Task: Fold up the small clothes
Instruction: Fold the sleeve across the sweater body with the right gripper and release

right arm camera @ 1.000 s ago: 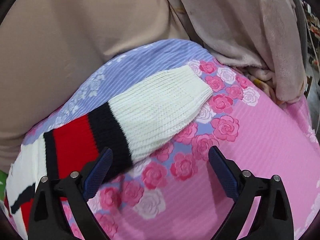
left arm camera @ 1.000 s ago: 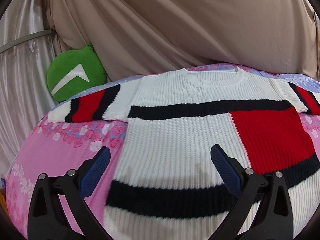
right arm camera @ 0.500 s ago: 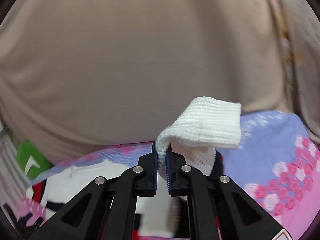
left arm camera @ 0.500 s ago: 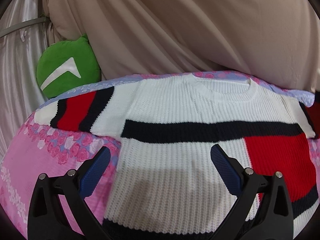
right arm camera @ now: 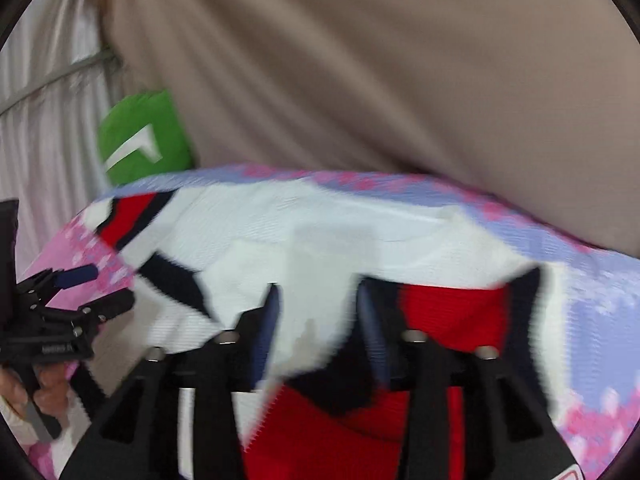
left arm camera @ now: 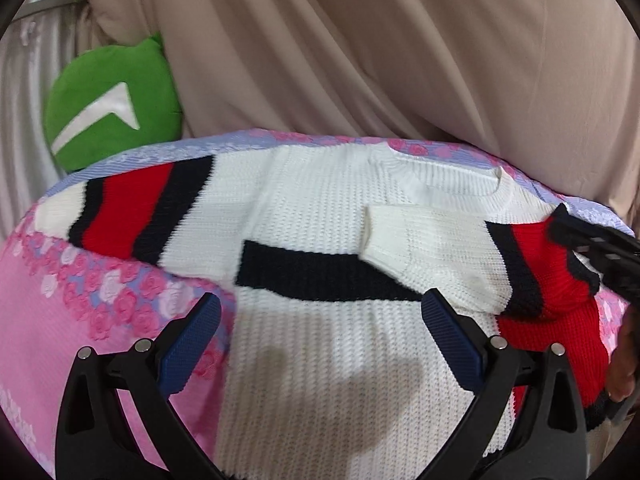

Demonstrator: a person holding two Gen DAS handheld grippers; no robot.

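Note:
A white knit sweater [left arm camera: 320, 216] with black and red blocks lies flat on the pink flowered bedspread [left arm camera: 52, 332]. Its right sleeve [left arm camera: 440, 244] is folded across the chest; its left sleeve [left arm camera: 124, 208] lies stretched out to the left. My left gripper [left arm camera: 320, 340] is open and empty above the sweater's lower body. My right gripper [right arm camera: 316, 320] is open, with the folded sleeve [right arm camera: 320, 280] lying loose between its fingers; that view is blurred. The right gripper also shows at the right edge of the left wrist view [left arm camera: 600, 248].
A green cushion [left arm camera: 108, 108] with a white mark sits at the back left. A beige sheet [left arm camera: 400, 48] hangs behind the bed. A pale curtain [left arm camera: 24, 60] is at the far left. The left gripper shows at the left of the right wrist view [right arm camera: 76, 292].
The right gripper took hold of the right sleeve's cuff, carried it over onto the chest and has opened. The left gripper has drifted slightly left and stayed open.

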